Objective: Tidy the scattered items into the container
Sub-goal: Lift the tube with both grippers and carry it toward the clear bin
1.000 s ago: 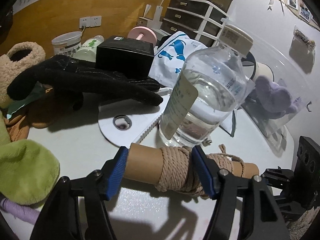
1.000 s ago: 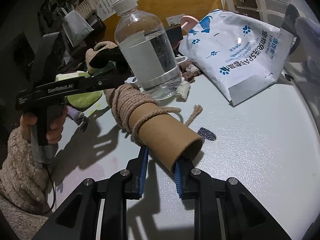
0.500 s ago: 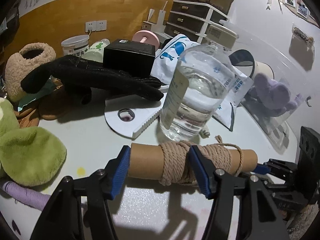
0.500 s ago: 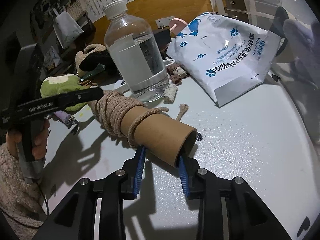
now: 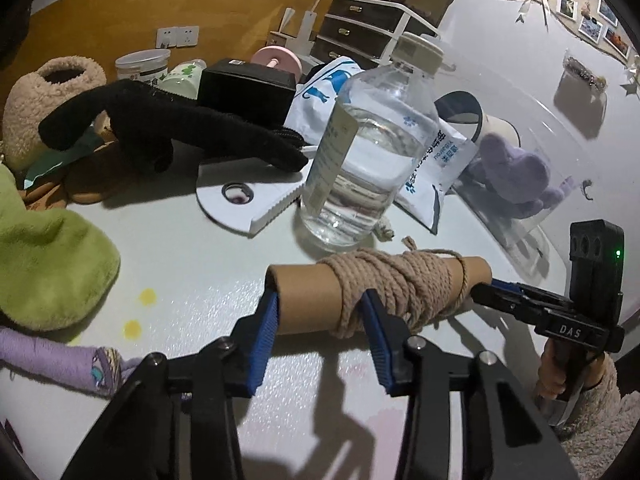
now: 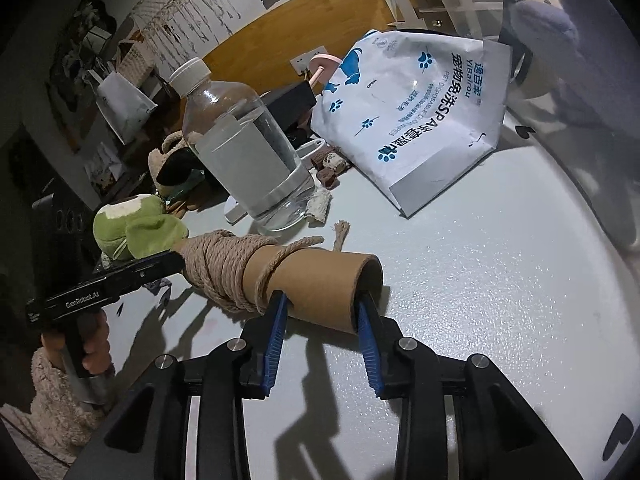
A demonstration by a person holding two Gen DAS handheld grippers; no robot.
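On the white tabletop [image 5: 224, 280], just in front of a clear water bottle [image 5: 372, 152]: one cardboard tube wound with tan rope [image 5: 376, 292], lying crosswise and bridged between both tongs. Left gripper [image 5: 320, 316]: jaws closing at this moment, part-way in, blue pads straddling the tube's bare left end and the edge of the rope coil; whether the pads already press cannot be told. Right gripper [image 6: 322, 316]: jaws part open, blue pads on either side of the tube's open bare end [image 6: 340, 284], seemingly seated against it; a firm grip is not confirmed. Container: a clear plastic bin [image 5: 532, 184] at the far right, already holding a purple plush [image 5: 516, 176], near the tube beyond a white pet-wipes pouch [image 6: 408, 120]. Surrounding stock, unsorted: black glove [image 5: 168, 128], green plush [image 5: 44, 256], white disc [image 5: 240, 200]. Handling advice, as judgement: let one gripper settle squarely on bare cardboard before the other lets go, squeeze gently since the hollow tube may crush, mind the loose rope tail [image 6: 340, 232] near the bottle, and lift clear of the bottle before swinging toward the bin.
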